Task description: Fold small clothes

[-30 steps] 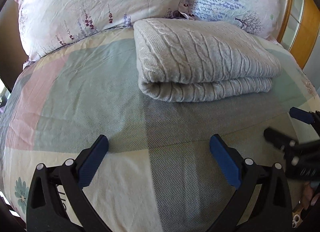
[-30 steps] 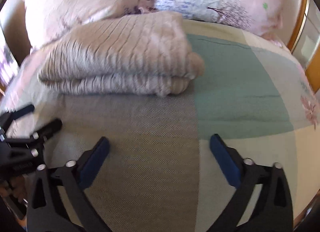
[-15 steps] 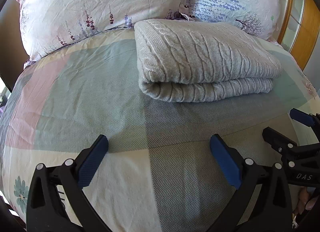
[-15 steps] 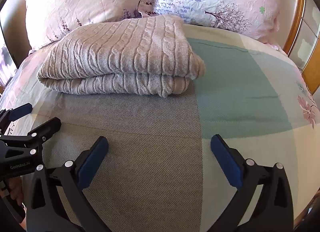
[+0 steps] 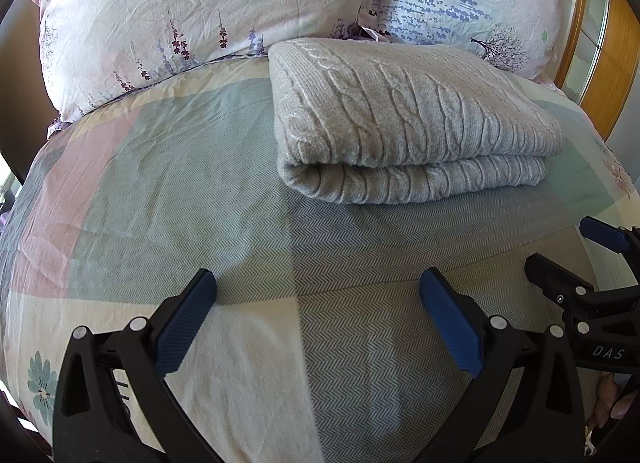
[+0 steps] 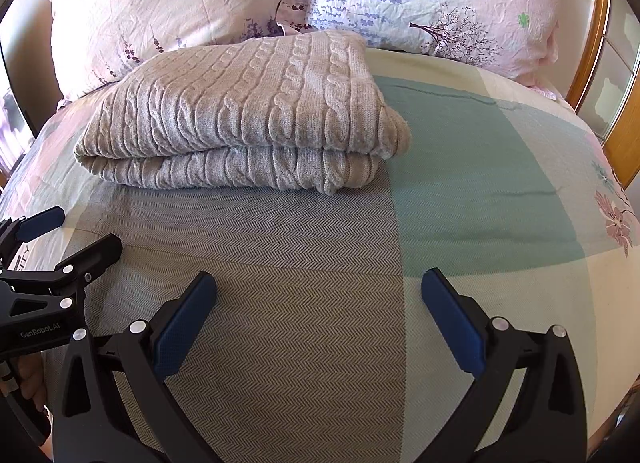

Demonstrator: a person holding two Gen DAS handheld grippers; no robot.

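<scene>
Grey cable-knit sweater, folded in 2 layers, lies on the bed just before 2 pillows. Both views match those of 0.5 s ago. Left hand-held gripper and right hand-held gripper hover near, jaws apart, holding nothing. Bare quilt surrounds the sweater; wooden frame far right.

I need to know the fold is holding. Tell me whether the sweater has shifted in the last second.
No. In the left wrist view the sweater keeps its place against the pillows, far edge beneath their seam.
</scene>
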